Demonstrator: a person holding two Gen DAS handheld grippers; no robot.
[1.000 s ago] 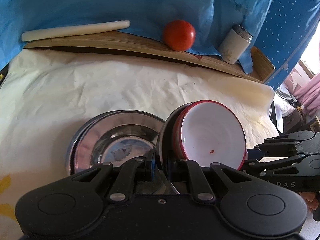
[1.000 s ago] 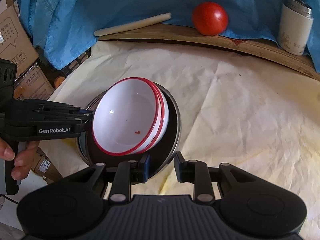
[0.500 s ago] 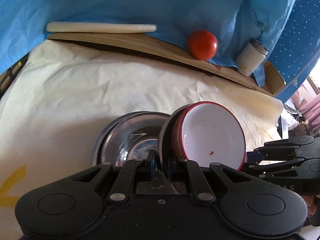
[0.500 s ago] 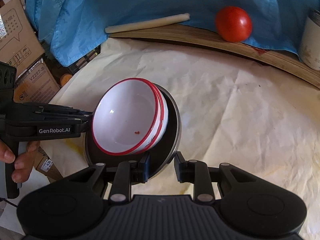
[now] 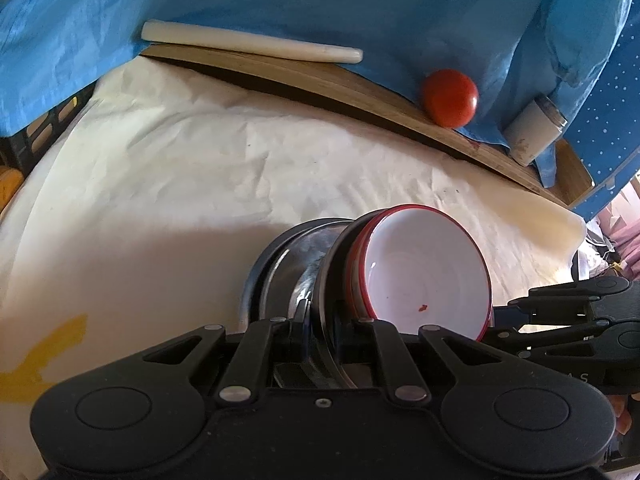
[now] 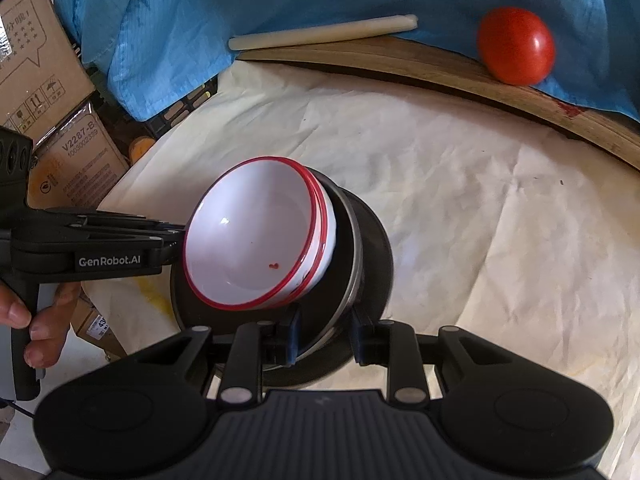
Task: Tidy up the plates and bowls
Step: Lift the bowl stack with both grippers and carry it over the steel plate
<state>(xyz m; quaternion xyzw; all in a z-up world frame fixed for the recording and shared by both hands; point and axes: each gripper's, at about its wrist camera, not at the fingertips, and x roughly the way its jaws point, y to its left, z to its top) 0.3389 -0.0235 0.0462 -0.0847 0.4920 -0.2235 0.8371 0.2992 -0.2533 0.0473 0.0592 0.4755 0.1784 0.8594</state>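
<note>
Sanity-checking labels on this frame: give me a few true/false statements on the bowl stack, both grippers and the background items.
1. The left gripper is clamped on the rim of the steel plate. True.
2. The white bowls sit flat and level on the table. False: the stack is tilted, held on both sides by the two grippers.
3. The right gripper is empty. False: the plate's edge sits between its fingers.
4. A tomato rests on the wooden board at the back. True.
5. The top bowl is spotless inside. False: a small red speck shows inside it.
</note>
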